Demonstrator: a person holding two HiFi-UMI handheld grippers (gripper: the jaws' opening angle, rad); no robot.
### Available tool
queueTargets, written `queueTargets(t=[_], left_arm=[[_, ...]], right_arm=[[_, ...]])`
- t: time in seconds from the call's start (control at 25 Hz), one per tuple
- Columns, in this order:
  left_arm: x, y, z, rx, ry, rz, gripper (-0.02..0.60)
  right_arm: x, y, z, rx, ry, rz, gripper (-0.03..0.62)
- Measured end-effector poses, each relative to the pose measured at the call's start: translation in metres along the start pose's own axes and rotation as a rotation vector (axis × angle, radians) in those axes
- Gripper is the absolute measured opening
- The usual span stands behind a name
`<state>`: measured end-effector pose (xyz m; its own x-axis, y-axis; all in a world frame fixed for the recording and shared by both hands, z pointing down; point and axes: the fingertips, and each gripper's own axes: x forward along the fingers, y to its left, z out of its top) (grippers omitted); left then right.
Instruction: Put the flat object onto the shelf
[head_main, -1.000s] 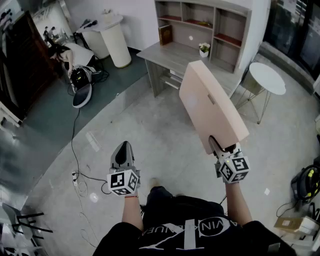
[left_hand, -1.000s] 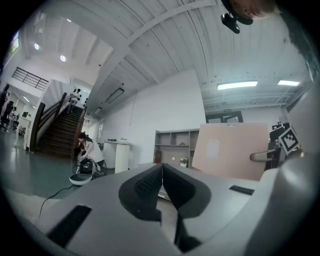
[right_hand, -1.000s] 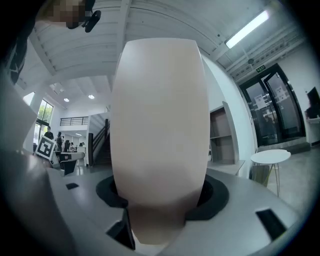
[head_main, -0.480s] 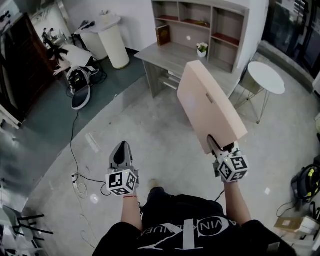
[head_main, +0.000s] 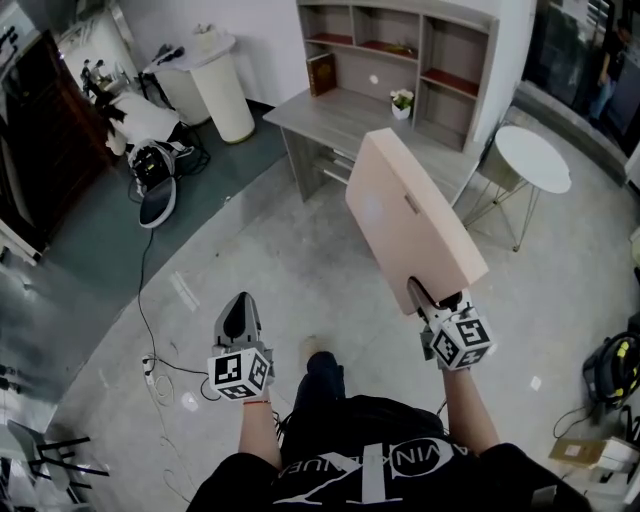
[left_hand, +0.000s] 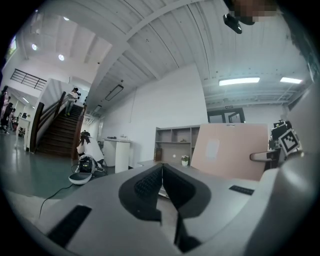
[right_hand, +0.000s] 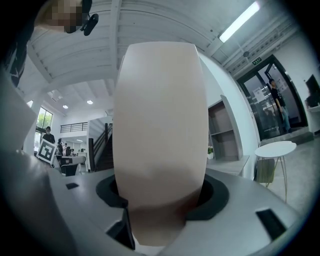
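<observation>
Head view looks steeply down on a person standing on a pale floor (head_main: 270, 250), with a claw in each hand held out level. The right claw (head_main: 427, 297) pinches the near lower edge of the flat board (head_main: 410, 215) — a pale pinkish panel that rises away from the person, tilted, its far end showing in front of the grey tabletop (head_main: 330, 112). The board is in the air, carried by that claw alone. It is apart from the shelf (head_main: 429, 70), an open unit of compartments at the back of the tabletop. A small potted plant (head_main: 401, 100) and a book (head_main: 321, 72) stand at the shelf's foot. Right gripper view has the board (right_hand: 160, 135) filling the middle, its edge seated between the dark pads of the right claw (right_hand: 161, 197), which press on it from both sides. Left gripper view shows the left claw (left_hand: 161, 187) with its jaws pressed together and nothing between them; the board (left_hand: 230, 150) shows off to its right. In the head view the left claw (head_main: 240, 305) hangs over the floor — well to the left of the board. A round white table (head_main: 533, 155) stands right of the tabletop.
</observation>
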<state>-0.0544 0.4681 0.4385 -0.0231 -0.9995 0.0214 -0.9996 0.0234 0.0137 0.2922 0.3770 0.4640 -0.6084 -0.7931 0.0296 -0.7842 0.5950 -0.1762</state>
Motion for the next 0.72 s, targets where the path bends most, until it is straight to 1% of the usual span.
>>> queueTargets(t=[0.2,0.4,0.56,0.72], left_arm=[[0.044,0.008,-0.005,-0.014,0.019,-0.029,0.006],[0.098,0.018,-0.002,-0.027,0.015,-0.061,0.006],[0.135,0.038,0.002,-0.038,0.019,-0.074,0.006],[0.173,0.055,0.011,-0.027,0.017,-0.107,0.006]], right_arm=[[0.032,-0.011,0.002,0.001,0.004,-0.018,0.29],[0.072,-0.026,0.002,0.003,0.03,-0.037,0.29],[0.106,-0.03,0.009,-0.001,0.041,-0.058,0.29],[0.143,-0.029,0.017,0.006,0.031,-0.076,0.29]])
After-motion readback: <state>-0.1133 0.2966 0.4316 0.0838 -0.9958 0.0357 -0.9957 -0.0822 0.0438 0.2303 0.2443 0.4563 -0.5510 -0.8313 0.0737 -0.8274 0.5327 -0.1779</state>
